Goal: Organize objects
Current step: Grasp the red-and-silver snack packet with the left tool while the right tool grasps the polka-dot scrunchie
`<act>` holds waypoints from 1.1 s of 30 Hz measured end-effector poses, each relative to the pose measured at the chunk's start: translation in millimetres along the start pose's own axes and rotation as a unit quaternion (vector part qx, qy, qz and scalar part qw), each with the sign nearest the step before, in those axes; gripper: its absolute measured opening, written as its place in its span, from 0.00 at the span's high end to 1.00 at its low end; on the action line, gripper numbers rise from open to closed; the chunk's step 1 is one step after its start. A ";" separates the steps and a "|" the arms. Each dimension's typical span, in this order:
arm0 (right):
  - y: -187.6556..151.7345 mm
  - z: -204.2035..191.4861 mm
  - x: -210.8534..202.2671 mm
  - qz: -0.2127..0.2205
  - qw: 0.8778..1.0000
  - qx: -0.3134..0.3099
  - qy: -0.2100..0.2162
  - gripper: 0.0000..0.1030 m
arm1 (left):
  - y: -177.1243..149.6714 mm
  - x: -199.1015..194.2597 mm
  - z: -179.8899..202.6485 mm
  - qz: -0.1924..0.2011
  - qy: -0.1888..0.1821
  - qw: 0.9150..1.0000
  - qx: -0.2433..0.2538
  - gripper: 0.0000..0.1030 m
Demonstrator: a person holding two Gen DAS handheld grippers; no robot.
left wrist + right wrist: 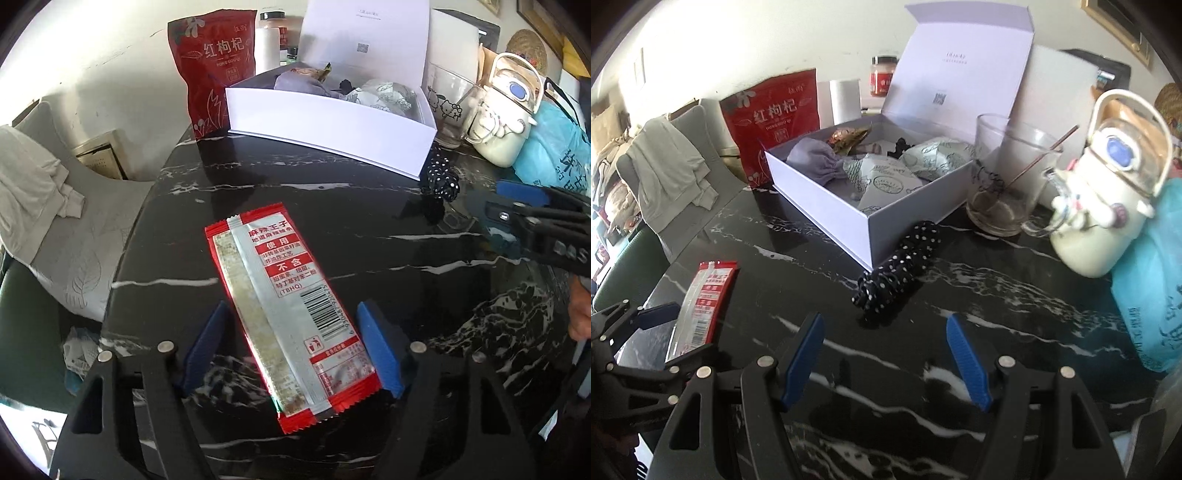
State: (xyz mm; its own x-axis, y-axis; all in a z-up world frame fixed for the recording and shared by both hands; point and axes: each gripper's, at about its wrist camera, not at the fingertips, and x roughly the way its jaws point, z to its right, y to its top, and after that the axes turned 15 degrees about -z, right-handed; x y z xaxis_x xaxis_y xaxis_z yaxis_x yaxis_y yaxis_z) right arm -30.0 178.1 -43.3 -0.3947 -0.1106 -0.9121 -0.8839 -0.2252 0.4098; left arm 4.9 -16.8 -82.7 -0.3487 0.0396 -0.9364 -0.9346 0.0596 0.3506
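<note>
Left tongs (291, 350) straddle a red-and-silver snack packet (288, 306) lying flat on the black marble desk (369, 229); the right blue pad touches the packet's edge, the left pad stands just clear, so no firm grip is evident. Right tongs (886, 363) stand open and empty over bare desk. A black polka-dot scrunchie (901, 269) lies just ahead of the right tongs, touching the near corner of an open white box (827, 195) further ahead. Beyond to the right stand a glass mug (1004, 177) and a cream kettle (1108, 206).
</note>
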 end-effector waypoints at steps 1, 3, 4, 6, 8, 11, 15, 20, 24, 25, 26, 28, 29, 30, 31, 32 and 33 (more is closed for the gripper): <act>3.9 -1.6 3.4 -0.002 1.000 -0.001 -0.004 0.33 | 0.6 -0.1 -3.4 -0.001 -0.001 1.000 0.001 0.34; 10.5 -4.3 8.7 -0.002 1.000 -0.004 -0.007 0.33 | 1.1 -0.2 -9.0 -0.003 -0.001 1.000 -0.001 0.35; 13.3 -5.1 11.2 -0.003 1.000 -0.004 -0.010 0.33 | 1.6 -0.1 -11.6 -0.004 0.000 1.000 -0.001 0.35; 20.3 -5.6 17.3 -0.008 1.000 -0.001 -0.019 0.33 | 0.9 -0.4 -16.6 -0.004 -0.001 1.000 -0.002 0.35; 26.6 -5.6 23.2 -0.011 1.000 0.004 -0.026 0.33 | 0.1 -0.4 -20.5 -0.001 0.001 1.000 -0.006 0.35; 33.3 -5.9 29.9 -0.012 0.999 0.005 -0.036 0.33 | 2.0 1.9 -25.0 0.003 0.010 1.000 -0.025 0.26; 37.4 -3.4 40.1 -0.028 0.998 0.011 -0.047 0.33 | 8.1 5.9 -29.5 0.002 0.015 0.999 -0.038 0.20; 35.2 8.1 42.9 -0.033 0.998 0.035 -0.030 0.65 | 15.0 8.5 -31.1 0.002 0.017 0.999 -0.045 0.25; 33.0 11.8 39.8 -0.034 0.998 0.044 -0.024 0.73 | 18.0 6.2 -25.8 0.004 0.015 0.999 -0.034 0.46; 31.3 11.8 38.7 -0.034 0.998 0.045 -0.021 0.74 | 18.3 6.4 -25.8 0.005 0.014 0.999 -0.034 0.47; 28.3 11.5 37.0 -0.035 0.998 0.043 -0.015 0.75 | 17.7 6.2 -25.0 0.006 0.014 0.999 -0.032 0.47; 23.4 10.1 34.2 -0.036 0.999 0.038 -0.010 0.75 | 16.1 5.4 -23.6 0.007 0.011 0.999 -0.029 0.48; 20.0 9.3 32.2 -0.037 0.999 0.035 -0.006 0.75 | 14.2 4.8 -21.8 0.007 0.010 1.000 -0.026 0.48; 15.5 8.6 29.8 -0.038 0.999 0.033 -0.003 0.75 | 12.6 3.9 -20.7 0.008 0.009 1.000 -0.024 0.48; 12.2 7.7 27.9 -0.039 0.999 0.030 0.000 0.75 | 10.9 3.2 -19.3 0.008 0.006 1.000 -0.022 0.48; 7.3 6.5 25.5 -0.040 0.999 0.027 0.002 0.75 | 8.8 2.2 -17.1 0.008 0.003 1.000 -0.018 0.48; 4.0 5.6 24.0 -0.042 0.999 0.024 0.004 0.75 | 6.8 1.2 -15.1 0.009 -0.002 1.000 -0.015 0.48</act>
State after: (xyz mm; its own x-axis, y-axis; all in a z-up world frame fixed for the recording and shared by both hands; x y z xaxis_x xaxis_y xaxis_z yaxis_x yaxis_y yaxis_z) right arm -44.4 180.0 -63.5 -0.3177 -0.1005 -0.9429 -0.9245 -0.1879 0.3315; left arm -2.9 -31.4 -81.7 -0.3656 0.0441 -0.9297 -0.9298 0.0286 0.3669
